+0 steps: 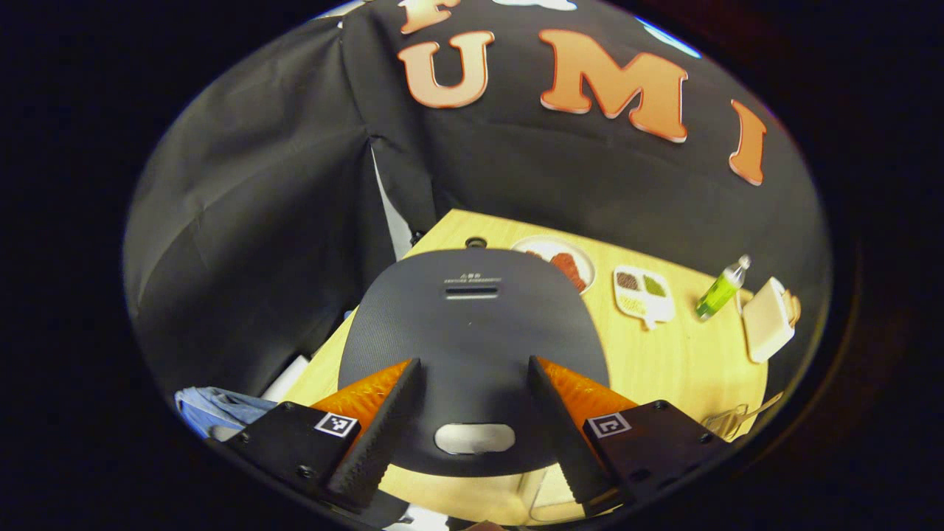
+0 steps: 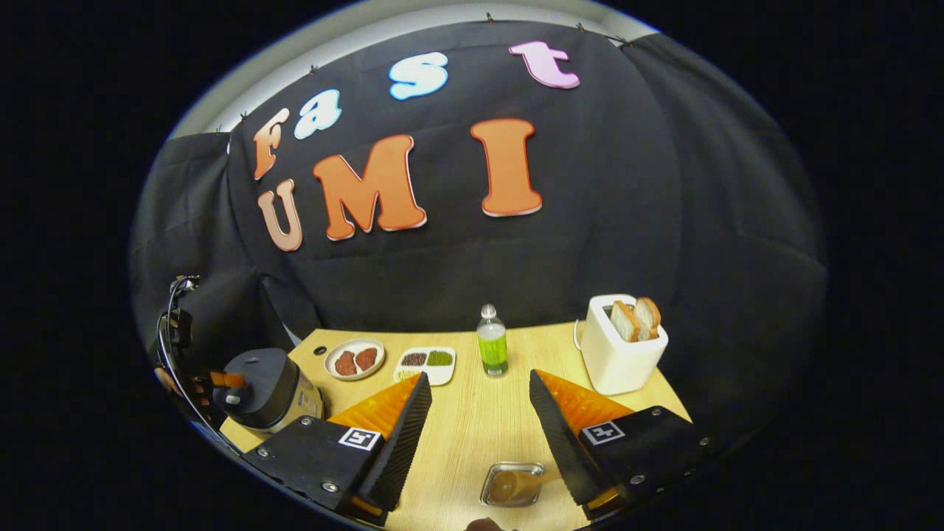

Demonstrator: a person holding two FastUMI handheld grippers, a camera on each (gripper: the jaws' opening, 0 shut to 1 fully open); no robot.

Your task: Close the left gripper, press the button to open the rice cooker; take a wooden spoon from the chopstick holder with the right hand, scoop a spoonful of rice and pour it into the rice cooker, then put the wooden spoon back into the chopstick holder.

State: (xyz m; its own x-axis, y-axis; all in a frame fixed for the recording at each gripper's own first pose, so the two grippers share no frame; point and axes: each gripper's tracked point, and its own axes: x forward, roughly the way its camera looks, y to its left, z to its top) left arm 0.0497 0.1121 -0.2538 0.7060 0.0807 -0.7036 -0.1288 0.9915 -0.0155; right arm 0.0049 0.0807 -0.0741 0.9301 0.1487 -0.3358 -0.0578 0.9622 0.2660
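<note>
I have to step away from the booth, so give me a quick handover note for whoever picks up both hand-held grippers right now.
Left hand-held gripper: open, hovering over the dark grey rice cooker's closed lid, fingers either side of the pale oval button, not touching it.
Right hand-held gripper: open, empty, above the light wooden table.
Square clear-rimmed chopstick holder sits near the table's front edge with the wooden spoon in it.
The small white divided dish of grains sits at the back.
Done: nothing yet.
Left: shut the left gripper, press the button, then take the spoon, scoop, pour, return it.
</note>
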